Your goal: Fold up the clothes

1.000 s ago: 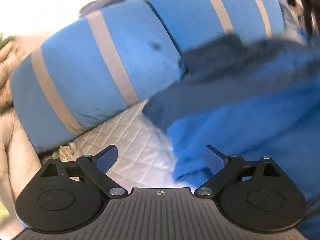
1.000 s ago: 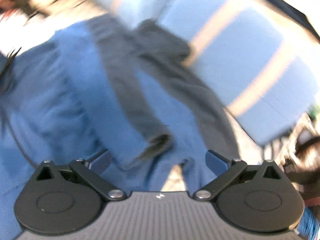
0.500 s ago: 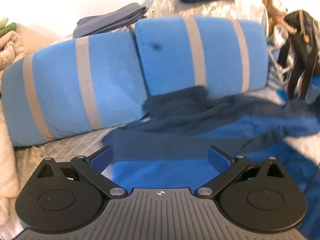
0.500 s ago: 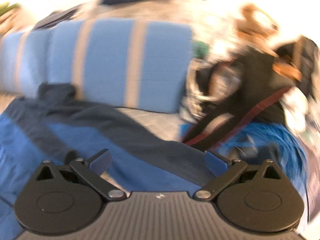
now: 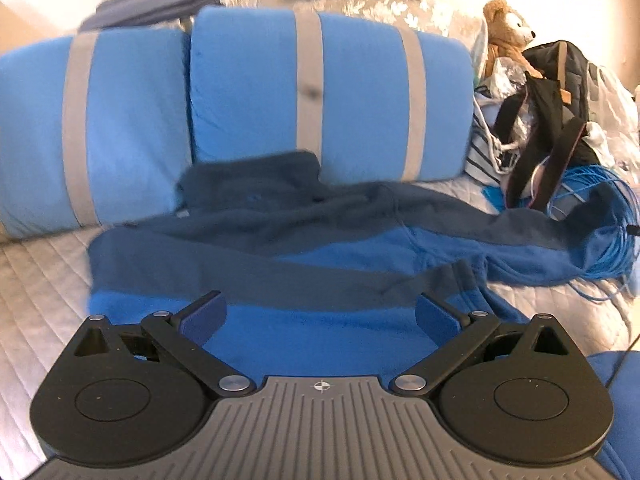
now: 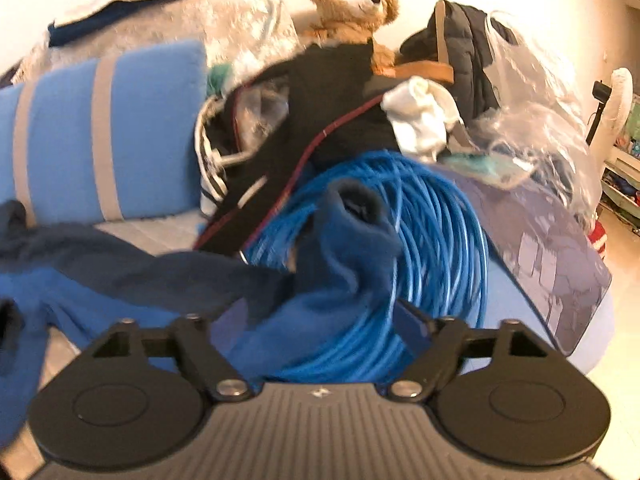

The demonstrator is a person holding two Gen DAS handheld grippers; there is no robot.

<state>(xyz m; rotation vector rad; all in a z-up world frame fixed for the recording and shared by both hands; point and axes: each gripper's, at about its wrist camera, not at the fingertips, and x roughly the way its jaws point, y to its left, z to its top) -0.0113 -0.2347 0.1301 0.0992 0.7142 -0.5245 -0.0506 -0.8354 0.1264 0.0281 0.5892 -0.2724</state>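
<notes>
Left wrist view shows one blue and navy fleece top (image 5: 320, 248) spread across the middle of the frame on the quilted bed (image 5: 36, 300), its body flat, one sleeve (image 5: 560, 248) trailing right onto one coil of blue cable (image 5: 612, 216). Folding looks barely begun; both sleeves and the body are left. Two striped pillows (image 5: 248, 96) and one teddy bear (image 5: 508, 28) sit behind. Left tool (image 5: 320, 316) is spread wide, empty. Right tool (image 6: 316, 320) has just been closing around the sleeve cuff (image 6: 352, 236); whether it pinches, I cannot tell.
</notes>
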